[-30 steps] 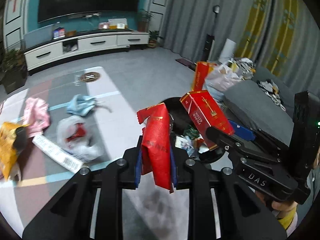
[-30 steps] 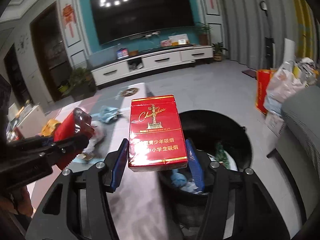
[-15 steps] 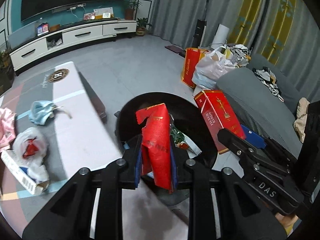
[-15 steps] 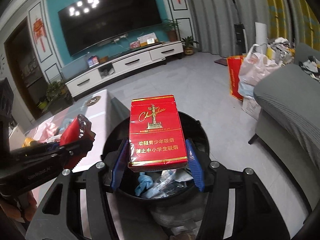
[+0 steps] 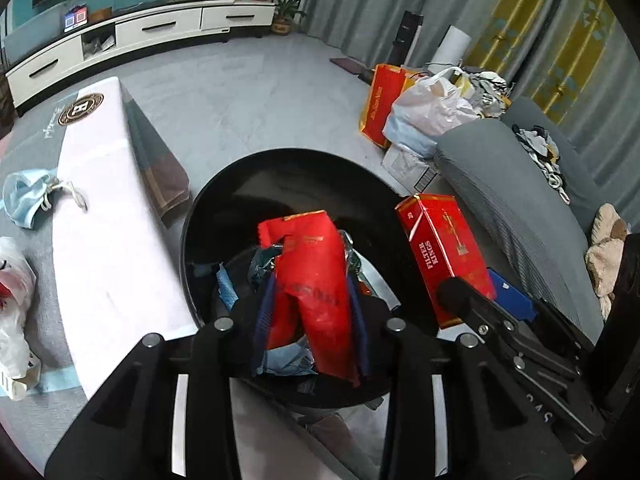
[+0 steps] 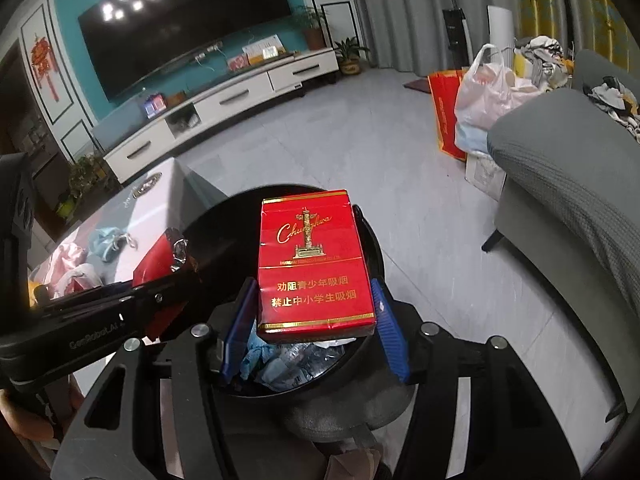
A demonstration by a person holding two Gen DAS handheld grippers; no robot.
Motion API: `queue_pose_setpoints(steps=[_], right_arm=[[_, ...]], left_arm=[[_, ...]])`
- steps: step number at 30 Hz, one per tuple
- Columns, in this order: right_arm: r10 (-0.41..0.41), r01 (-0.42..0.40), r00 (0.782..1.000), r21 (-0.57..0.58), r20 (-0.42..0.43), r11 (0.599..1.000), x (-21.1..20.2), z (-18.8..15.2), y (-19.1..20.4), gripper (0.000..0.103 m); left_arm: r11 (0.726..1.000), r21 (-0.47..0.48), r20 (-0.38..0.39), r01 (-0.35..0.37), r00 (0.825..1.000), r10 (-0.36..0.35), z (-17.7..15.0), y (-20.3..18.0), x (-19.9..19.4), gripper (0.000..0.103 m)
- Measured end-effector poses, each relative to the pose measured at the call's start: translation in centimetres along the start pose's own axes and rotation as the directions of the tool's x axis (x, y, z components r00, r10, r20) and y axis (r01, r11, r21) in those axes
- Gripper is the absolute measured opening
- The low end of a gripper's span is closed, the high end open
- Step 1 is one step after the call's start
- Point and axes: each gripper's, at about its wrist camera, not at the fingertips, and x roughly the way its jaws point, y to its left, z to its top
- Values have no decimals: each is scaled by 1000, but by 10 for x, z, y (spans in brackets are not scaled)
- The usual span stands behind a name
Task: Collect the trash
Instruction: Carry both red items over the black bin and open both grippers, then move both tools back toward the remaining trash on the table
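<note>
A black round trash bin (image 5: 208, 216) with several scraps inside sits below both grippers. My left gripper (image 5: 310, 320) hangs over its opening with a crumpled red wrapper (image 5: 312, 272) upright between its blue pads. Its jaws are opening, and the pads still touch the wrapper's sides. My right gripper (image 6: 316, 320) is shut on a red cigarette pack (image 6: 312, 264) above the bin's rim (image 6: 372, 248). In the left wrist view that pack (image 5: 440, 248) shows at the bin's right edge. In the right wrist view the wrapper (image 6: 156, 260) shows at the left.
A low table with a pale cover (image 5: 100, 220) stands left of the bin, with a blue face mask (image 5: 24, 200) and a white plastic bag (image 5: 12, 300) on it. A grey sofa (image 5: 520, 208) stands right. A red paper bag (image 5: 376, 104) and a full plastic bag (image 5: 432, 108) sit behind.
Both grippers have moved forward and down until they hang over the bin. The left jaws stand wider around the wrapper. The right grip on the pack is unchanged.
</note>
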Motion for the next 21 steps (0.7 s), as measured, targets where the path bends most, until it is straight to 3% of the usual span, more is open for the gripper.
queue_pose_setpoints(steps=[2, 4, 6, 8, 10, 11, 21], right_arm=[[0, 0, 1000, -2, -10, 1000, 2, 1, 1, 57], [0, 0, 1000, -4, -19, 1000, 5, 1, 2, 57], [-2, 2, 999, -1, -35, 1000, 9, 2, 2, 57], [-8, 8, 999, 11, -50, 1000, 12, 2, 0, 59], [-14, 15, 998, 24, -55, 1000, 13, 2, -2, 64], [-16, 18, 998, 30, -55, 999, 13, 3, -3, 69], [-7, 9, 999, 41, -34, 999, 5, 3, 0, 70]], left_arm=[[1000, 0, -5, -5, 1000, 5, 0, 1, 4, 37], [1000, -6, -3, -5, 1000, 5, 1, 2, 5, 44], [1000, -12, 3, 11, 1000, -11, 3, 2, 4, 59], [1000, -9, 12, 4, 1000, -4, 4, 3, 2, 62], [1000, -12, 19, 12, 1000, -12, 6, 4, -1, 65], [1000, -17, 24, 21, 1000, -21, 7, 5, -2, 72], [999, -44, 84, 18, 996, -15, -4, 17, -29, 77]])
